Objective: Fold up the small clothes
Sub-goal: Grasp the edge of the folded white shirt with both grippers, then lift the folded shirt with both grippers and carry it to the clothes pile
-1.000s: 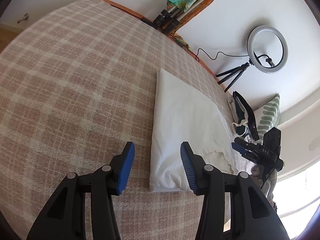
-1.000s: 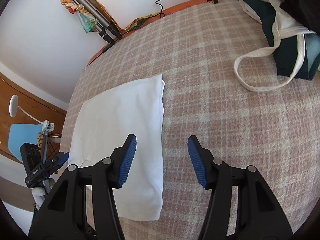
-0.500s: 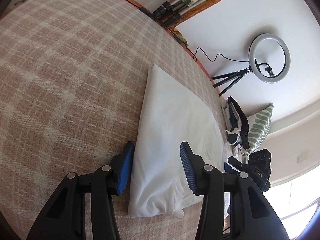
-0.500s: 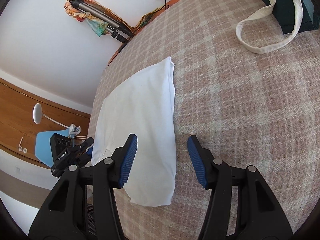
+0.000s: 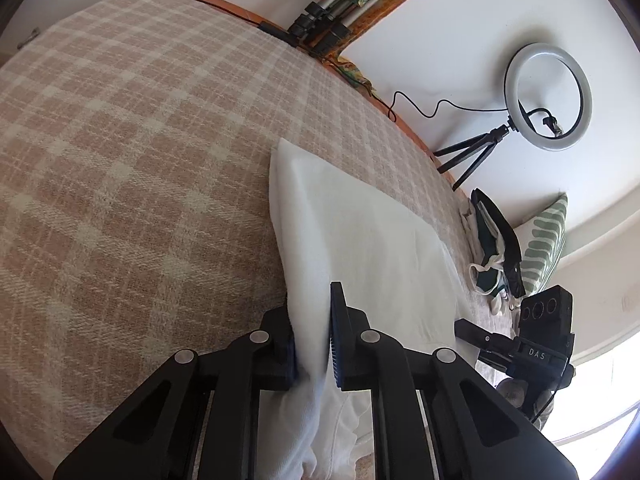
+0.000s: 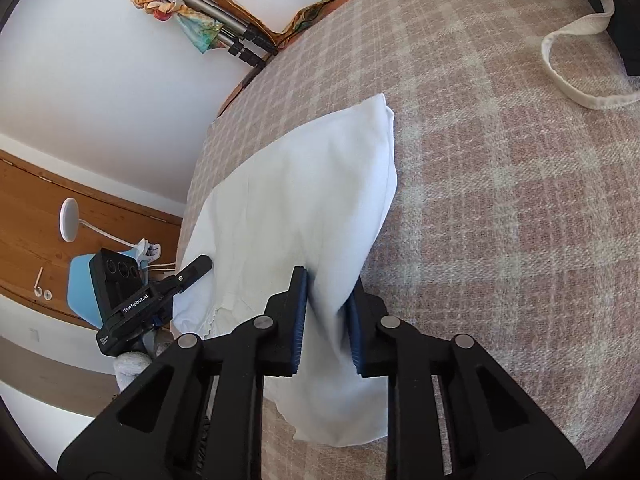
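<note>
step: fold | left gripper (image 5: 312, 344) and right gripper (image 6: 326, 334) have just closed, each pinching my white garment (image 6: 296, 200) near corner, so I lift both ends evenly off bed (image 6: 500, 200)

A bed with a pink-and-cream checked blanket (image 5: 140, 152) fills the room's middle, against a white wall (image 5: 460, 32). A ring light (image 5: 548, 96) on a small black tripod stands beside it, near a green-patterned cushion (image 5: 544, 240). Folded tripods (image 6: 208, 28) lean on the wall. Bright daylight enters from a window (image 5: 600, 412).
</note>
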The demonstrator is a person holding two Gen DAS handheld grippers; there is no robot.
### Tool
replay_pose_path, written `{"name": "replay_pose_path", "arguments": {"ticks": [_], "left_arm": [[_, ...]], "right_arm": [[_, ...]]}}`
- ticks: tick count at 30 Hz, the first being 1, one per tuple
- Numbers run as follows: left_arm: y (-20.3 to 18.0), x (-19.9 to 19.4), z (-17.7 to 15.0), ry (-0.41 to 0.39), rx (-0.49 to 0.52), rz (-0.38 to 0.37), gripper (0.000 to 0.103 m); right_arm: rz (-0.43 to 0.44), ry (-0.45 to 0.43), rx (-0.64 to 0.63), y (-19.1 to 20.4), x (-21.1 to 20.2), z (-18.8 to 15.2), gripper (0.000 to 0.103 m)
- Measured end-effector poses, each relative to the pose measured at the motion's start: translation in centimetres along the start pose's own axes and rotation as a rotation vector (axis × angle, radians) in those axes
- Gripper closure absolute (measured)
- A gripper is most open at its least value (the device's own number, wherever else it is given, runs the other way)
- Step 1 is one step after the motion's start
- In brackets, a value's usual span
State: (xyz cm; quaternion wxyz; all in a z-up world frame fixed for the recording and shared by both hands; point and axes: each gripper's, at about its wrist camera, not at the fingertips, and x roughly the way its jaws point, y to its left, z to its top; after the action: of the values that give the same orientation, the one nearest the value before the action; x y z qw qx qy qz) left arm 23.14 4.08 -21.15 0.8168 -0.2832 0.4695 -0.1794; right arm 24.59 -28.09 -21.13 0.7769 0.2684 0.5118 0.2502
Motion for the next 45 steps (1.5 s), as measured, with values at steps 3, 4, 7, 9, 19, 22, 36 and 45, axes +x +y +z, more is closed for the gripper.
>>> {"name": "replay_pose_path", "arguments": {"ticks": [3,4,7,9,19,22,36,45], "left_arm": [[-1.4,-0.7,-0.1,-0.036,0.07,0.018,0.093],[-1.8,-1.0,-0.1,-0.045,0.092,0.022,0.093],[-2.6,-1.5,-0.3,-0.066,0.12,0.014,0.094],[-2.9,-1.7,-0.3,-0.071,0.12,0.001,0.094],[-6.4,-2.8,-0.6,-0.104,0.198,-0.045,0.094],[-7.0,-2.2,-0.7,-0.091,0.22,-0.031,0.094],[-3.1,-0.9,-0.2,-0.046,0.111,0.038,0.094],[-5.1,-1.4,-0.4,-0.08,0.17,0.054,0.094]], "right_arm": [[-0.043,-0.019,-0.049,1.4,-0.5,0.0,0.091],[-0.057,-0.027,-0.063,1.8,-0.7,0.0,0.092],[-0.101,-0.051,-0.111,3.3,-1.3,0.2,0.093],[-0.122,-0.063,-0.139,4.1,-1.7,0.2,0.093],[-0.167,-0.126,-0.23,6.2,-5.0,0.0,0.095],[-0.114,-0.125,-0.163,4.9,-5.3,0.2,0.095],[-0.082,-0.024,0.043,-2.7,-2.3,0.5,0.058],[-0.104,-0.036,-0.02,-0.5,-0.5,0.3,0.091]]}}
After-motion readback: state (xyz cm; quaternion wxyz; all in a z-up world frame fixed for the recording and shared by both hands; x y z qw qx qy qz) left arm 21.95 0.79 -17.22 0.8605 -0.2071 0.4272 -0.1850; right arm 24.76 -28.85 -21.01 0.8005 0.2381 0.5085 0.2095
